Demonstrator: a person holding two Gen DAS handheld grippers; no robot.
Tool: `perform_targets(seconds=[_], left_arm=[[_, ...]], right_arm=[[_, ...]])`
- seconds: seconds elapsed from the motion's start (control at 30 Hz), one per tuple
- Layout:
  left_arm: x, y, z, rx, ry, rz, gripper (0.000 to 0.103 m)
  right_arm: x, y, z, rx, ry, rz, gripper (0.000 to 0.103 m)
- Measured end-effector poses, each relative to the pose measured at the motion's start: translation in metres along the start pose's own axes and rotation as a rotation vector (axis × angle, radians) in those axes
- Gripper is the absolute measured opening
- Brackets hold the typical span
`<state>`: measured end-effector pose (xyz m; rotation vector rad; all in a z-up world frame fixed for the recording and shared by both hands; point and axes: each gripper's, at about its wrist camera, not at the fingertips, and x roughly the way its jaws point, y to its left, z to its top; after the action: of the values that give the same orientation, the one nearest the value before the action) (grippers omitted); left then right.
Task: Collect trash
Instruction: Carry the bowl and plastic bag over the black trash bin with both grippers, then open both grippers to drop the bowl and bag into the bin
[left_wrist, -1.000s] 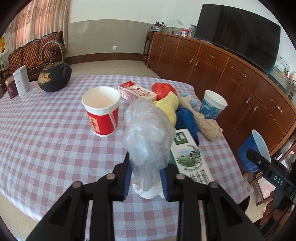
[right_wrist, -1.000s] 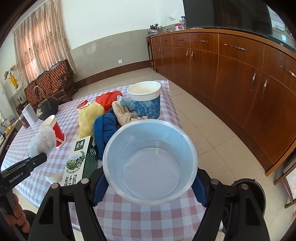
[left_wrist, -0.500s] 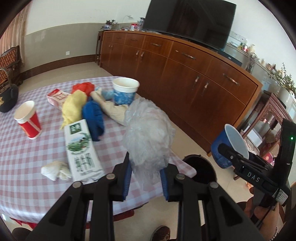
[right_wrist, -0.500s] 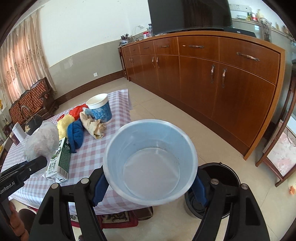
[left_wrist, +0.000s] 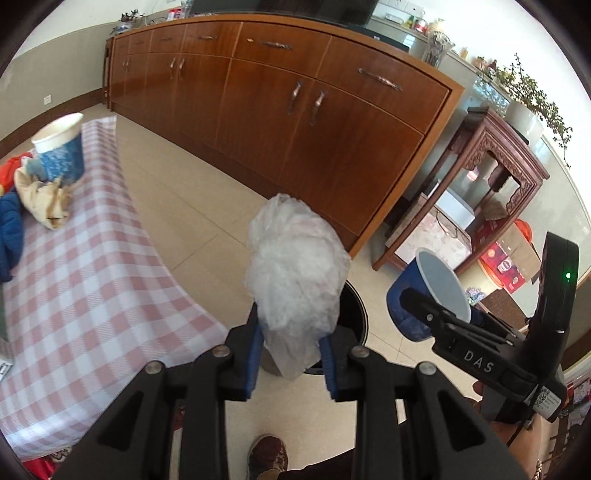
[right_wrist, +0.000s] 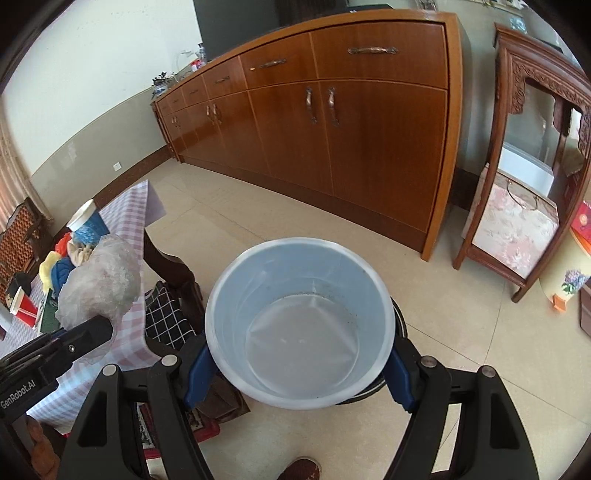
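My left gripper (left_wrist: 291, 360) is shut on a crumpled clear plastic bag (left_wrist: 297, 273) and holds it over the floor, above a black round trash bin (left_wrist: 352, 315) mostly hidden behind the bag. My right gripper (right_wrist: 299, 373) is shut on an empty blue paper cup (right_wrist: 299, 325), seen from its open mouth; the bin's dark rim (right_wrist: 400, 323) peeks out behind the cup. In the left wrist view the cup (left_wrist: 428, 295) hangs to the right of the bin. In the right wrist view the bag (right_wrist: 99, 282) is at the left.
The checked table (left_wrist: 92, 280) lies to the left with a blue-white paper cup (left_wrist: 61, 147), cloths (left_wrist: 40, 199) and other items. A long wooden cabinet (left_wrist: 295, 122) runs behind. A carved side table (left_wrist: 476, 206) stands right. A shoe (left_wrist: 267, 456) is on the floor below.
Both grippers swung right, away from the table and toward the floor bin, each keeping its load. The table has slid to the left edge of both views.
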<state>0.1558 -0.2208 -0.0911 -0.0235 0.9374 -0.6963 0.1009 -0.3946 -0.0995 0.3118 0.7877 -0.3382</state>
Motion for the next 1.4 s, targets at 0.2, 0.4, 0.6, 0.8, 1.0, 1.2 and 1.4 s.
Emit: perform_targets(seconds=[0.2, 0.4, 0.6, 0.8, 1.0, 1.2, 1.4], left_arm=[[0.050, -0.022, 0.000, 0.014, 0.076, -0.018, 0.030], [0.095, -0.025, -0.001, 0.001, 0.144, 0.001, 0.030], [0.143, -0.025, -0.006, 0.007, 0.225, 0.024, 0.030], [0.178, -0.022, -0.007, -0.032, 0.284, 0.013, 0.055], [0.178, -0.018, -0.002, -0.034, 0.269, 0.028, 0.075], [0.148, -0.023, 0.006, 0.041, 0.176, 0.149, 0.075], [0.103, -0.030, 0.016, 0.052, 0.113, 0.174, 0.075]], right_arm=[[0.039, -0.046, -0.005, 0.065, 0.083, -0.028, 0.078], [0.092, -0.072, -0.006, 0.129, 0.182, -0.022, 0.078], [0.144, -0.086, -0.007, 0.163, 0.280, -0.019, 0.078], [0.173, -0.101, -0.008, 0.236, 0.340, -0.010, 0.079], [0.176, -0.108, -0.004, 0.247, 0.320, -0.049, 0.088], [0.152, -0.110, -0.001, 0.242, 0.251, -0.105, 0.088], [0.114, -0.097, 0.004, 0.214, 0.210, -0.136, 0.088]])
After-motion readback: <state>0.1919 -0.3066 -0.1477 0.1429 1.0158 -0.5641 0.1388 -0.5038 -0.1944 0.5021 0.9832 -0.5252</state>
